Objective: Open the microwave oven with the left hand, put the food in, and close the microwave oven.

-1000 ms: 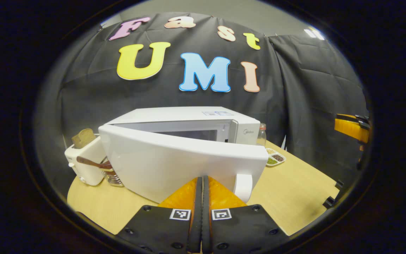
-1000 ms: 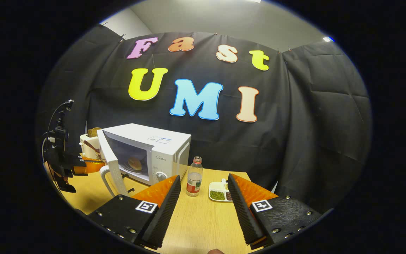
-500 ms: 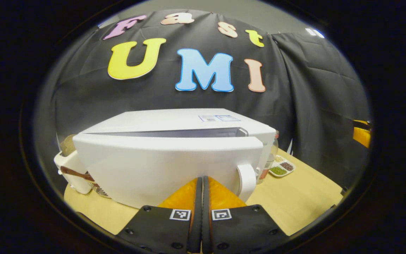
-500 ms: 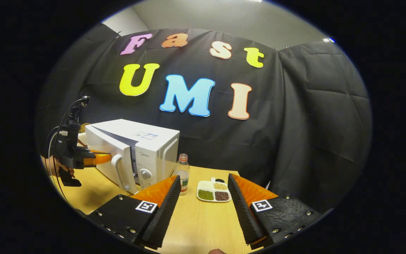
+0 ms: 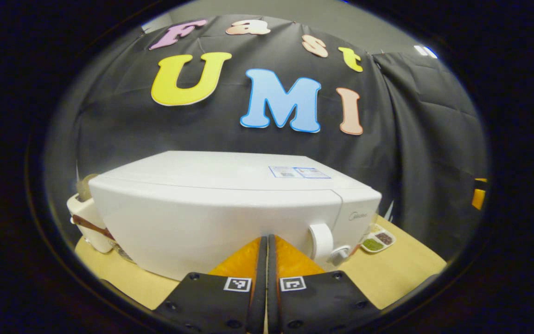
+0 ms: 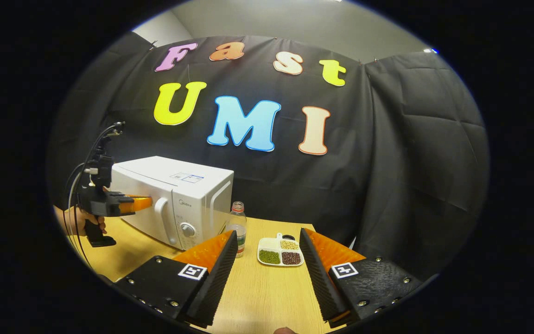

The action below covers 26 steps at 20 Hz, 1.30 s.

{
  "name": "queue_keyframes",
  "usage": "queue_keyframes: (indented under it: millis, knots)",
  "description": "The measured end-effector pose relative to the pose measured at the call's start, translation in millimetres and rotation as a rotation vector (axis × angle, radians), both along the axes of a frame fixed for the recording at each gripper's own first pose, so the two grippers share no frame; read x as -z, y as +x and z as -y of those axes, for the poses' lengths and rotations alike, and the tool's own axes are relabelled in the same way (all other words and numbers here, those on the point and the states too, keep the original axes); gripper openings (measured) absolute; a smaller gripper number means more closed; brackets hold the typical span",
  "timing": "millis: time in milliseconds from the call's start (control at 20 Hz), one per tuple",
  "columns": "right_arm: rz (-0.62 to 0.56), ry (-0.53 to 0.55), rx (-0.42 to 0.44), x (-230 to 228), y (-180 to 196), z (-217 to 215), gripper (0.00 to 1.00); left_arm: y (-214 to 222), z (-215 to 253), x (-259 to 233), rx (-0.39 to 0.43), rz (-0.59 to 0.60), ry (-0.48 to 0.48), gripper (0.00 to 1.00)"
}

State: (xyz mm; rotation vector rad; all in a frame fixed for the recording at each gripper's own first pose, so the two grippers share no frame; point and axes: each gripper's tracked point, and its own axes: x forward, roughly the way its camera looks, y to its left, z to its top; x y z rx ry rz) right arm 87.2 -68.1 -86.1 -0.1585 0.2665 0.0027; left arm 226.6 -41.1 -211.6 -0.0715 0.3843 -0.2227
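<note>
The microwave oven (image 6: 174,204) on the table (image 6: 257,297) now has its door (image 5: 211,222) swung flush against the body, where a second ago it stood ajar, so the closing step looks done. The left gripper (image 5: 267,246), jaws clenched on nothing, presses its tips against the door beside the handle (image 5: 321,240). The right gripper (image 6: 267,260) hangs released, well right of the oven, holding nothing.

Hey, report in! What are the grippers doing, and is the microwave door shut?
Left gripper jaws shut, tips against the microwave door. Right gripper open, holding nothing, over the table. Door looks closed. Nothing in the way.
</note>
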Motion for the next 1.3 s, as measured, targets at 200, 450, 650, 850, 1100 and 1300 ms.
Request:
queue_keyframes:
  millis: [200, 450, 650, 850, 1100, 1300]
  knots:
    - [0.015, 0.017, -0.03, -7.3, -3.3, -16.6, 0.82, -9.2, 2.0, -20.7, -0.01, 0.023, -0.018, 0.07]
    - [0.043, 0.047, -0.07, -16.9, -10.8, -40.9, 0.82, -62.0, -18.6, -80.1, -0.031, 0.105, -0.037, 0.08]
    - [0.06, 0.069, -0.1, -20.8, -20.6, -59.7, 0.82, -106.7, -50.3, -121.5, -0.086, 0.178, -0.001, 0.08]
    - [0.094, 0.103, -0.122, -28.6, -32.9, -83.8, 0.82, -150.5, -74.4, -147.9, -0.114, 0.213, 0.068, 0.19]
    - [0.146, 0.13, -0.093, -43.8, -47.8, -95.4, 0.82, -186.3, -88.3, -181.6, -0.126, 0.29, 0.123, 0.78]
    - [0.179, 0.116, -0.089, -52.1, -59.6, -101.6, 0.82, -203.7, -97.3, -196.1, -0.159, 0.326, 0.116, 0.93]
